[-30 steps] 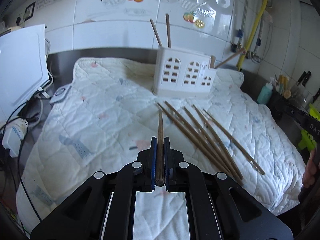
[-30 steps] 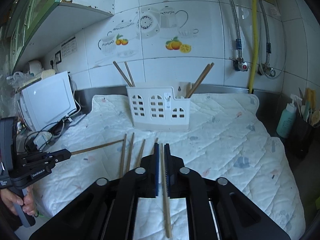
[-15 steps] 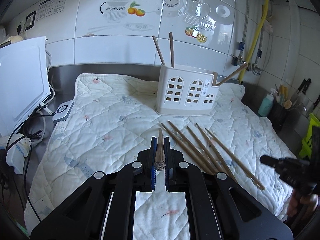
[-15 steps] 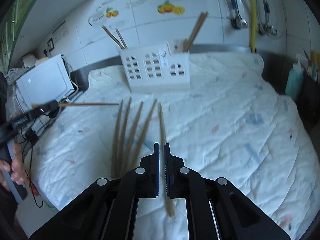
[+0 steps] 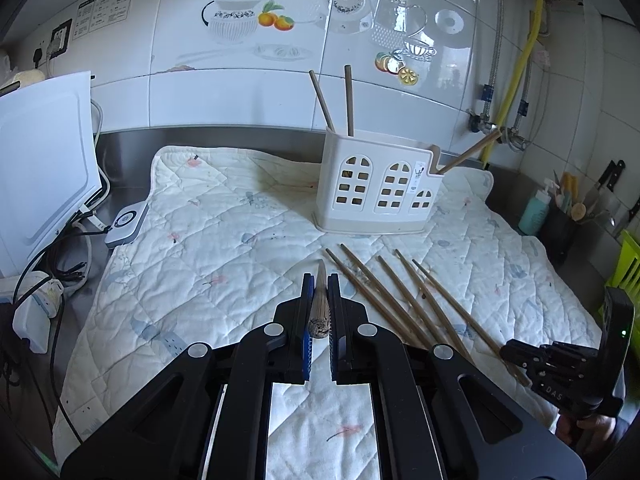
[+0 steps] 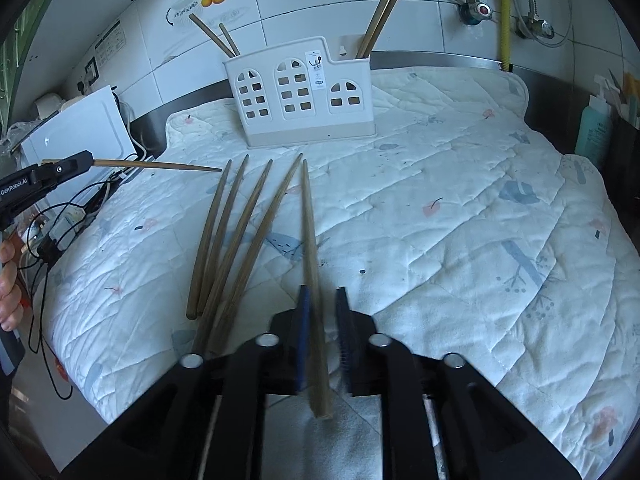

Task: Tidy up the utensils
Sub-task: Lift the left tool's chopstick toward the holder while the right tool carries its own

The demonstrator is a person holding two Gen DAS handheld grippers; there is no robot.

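A white house-shaped utensil holder [image 5: 376, 188] [image 6: 304, 96] stands at the back of the quilted mat [image 5: 208, 240] [image 6: 460, 220], with chopsticks leaning in both of its ends. Several loose wooden chopsticks [image 5: 400, 296] [image 6: 232, 240] lie fanned on the mat in front of it. My left gripper [image 5: 319, 304] [image 6: 60, 168] is shut on one chopstick [image 5: 320, 300] [image 6: 160, 166] and holds it above the mat. My right gripper [image 6: 323, 300] [image 5: 516, 354] is low over the mat with its jaws opening. The rightmost chopstick [image 6: 310, 240] lies between them, not pinched.
A white appliance [image 5: 44, 160] with cables and a power strip [image 5: 36, 312] fills the counter's left side. At the right stand a teal bottle [image 5: 534, 216] and a dark pot of knives and tools [image 5: 560, 232]. Tiled wall and pipes are behind the holder.
My right gripper has come down to the mat over the rightmost chopstick, and its jaws have parted around it. The left gripper still grips its chopstick.
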